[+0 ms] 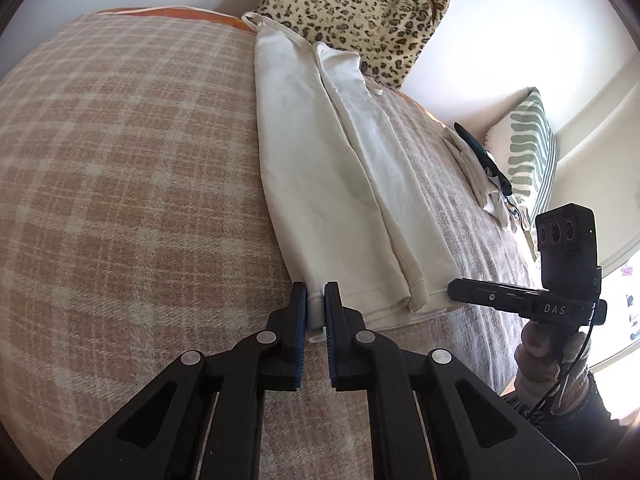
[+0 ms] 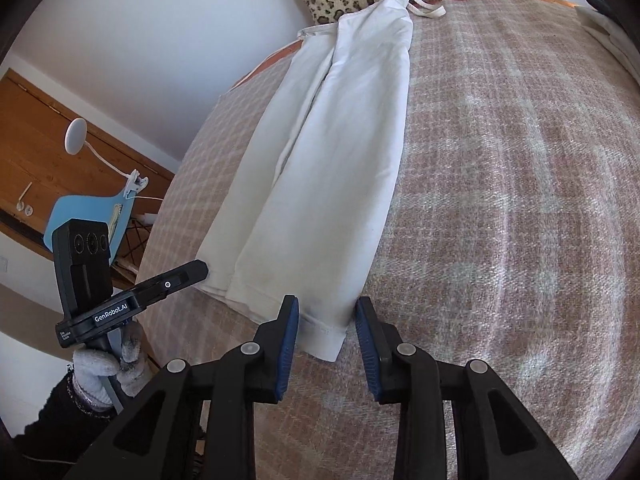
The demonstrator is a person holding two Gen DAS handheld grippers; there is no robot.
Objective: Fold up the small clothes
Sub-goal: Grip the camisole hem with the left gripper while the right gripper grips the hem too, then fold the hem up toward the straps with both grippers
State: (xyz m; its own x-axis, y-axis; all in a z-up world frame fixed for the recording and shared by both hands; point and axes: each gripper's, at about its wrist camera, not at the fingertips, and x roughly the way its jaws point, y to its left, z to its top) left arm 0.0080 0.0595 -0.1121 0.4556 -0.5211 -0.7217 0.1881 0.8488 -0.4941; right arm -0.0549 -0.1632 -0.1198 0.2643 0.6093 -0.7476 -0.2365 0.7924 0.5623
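Observation:
A white strappy top (image 1: 340, 168) lies folded lengthwise into a long strip on the plaid blanket (image 1: 120, 184). My left gripper (image 1: 316, 300) is shut on the near left corner of its hem. In the right wrist view the top (image 2: 320, 168) runs away from me, and my right gripper (image 2: 326, 316) is open with its jaws either side of the near right hem corner. Each gripper also shows in the other's view: the right gripper (image 1: 456, 286) at the hem's right end, the left gripper (image 2: 200, 270) at the hem's left end.
A leopard-print cushion (image 1: 360, 4) stands at the far end of the bed. A small pile of folded clothes (image 1: 480, 172) and a green patterned pillow (image 1: 524, 152) lie at the right. A blue chair (image 2: 88, 216) and a lamp stand left of the bed.

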